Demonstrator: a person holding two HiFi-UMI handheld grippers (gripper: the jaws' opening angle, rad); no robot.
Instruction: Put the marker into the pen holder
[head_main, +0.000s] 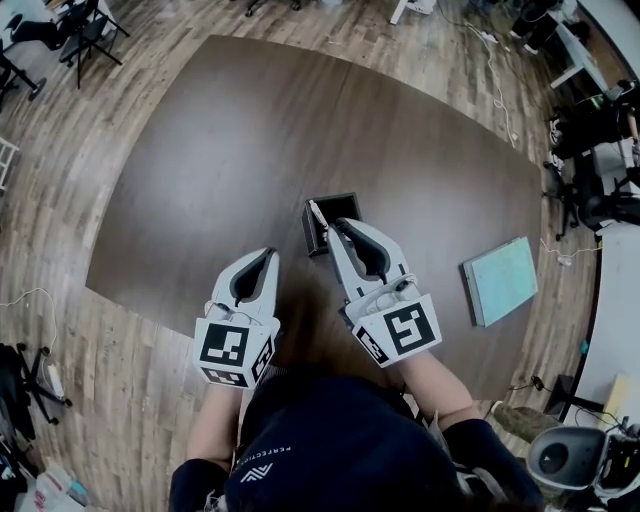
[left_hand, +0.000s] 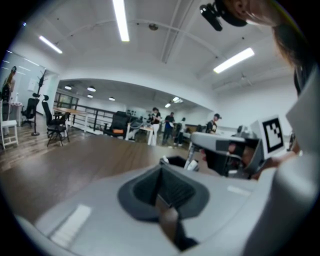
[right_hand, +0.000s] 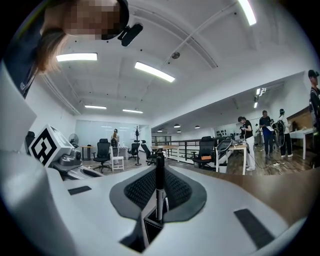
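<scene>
The right claw (head_main: 341, 226) hung directly over the pen holder (head_main: 335, 198), its 2 jaws pressed together on the marker (right_hand: 159, 189). The marker stood upright between the pads, and its lower end looked to be just entering the holder's mouth. The left claw (head_main: 268, 255) was on the near left of the holder, apart from it, with its jaws together on nothing, so nothing braced the holder on the counter (head_main: 250, 130). That seemed to me the main worry: the holder stood free. If the right claw drifted sideways while going down, the marker or a jaw tip could catch the rim and push the holder across the counter, or tip it. A second risk lay inside the holder, where 1 white-tipped pen (head_main: 316, 214) leaned against the left wall. The marker might land on it and stop short, which would leave it perched high. If the jaws then opened, a shallow marker could lean out over the rim and fall onto the counter beside the holder. Opening too early, before the lower end was well below the rim, would probably do the same. I could not tell from where I stood how deep the marker already sat, because the jaws covered most of the holder's opening. A straight, slow descent looked the safer course.
</scene>
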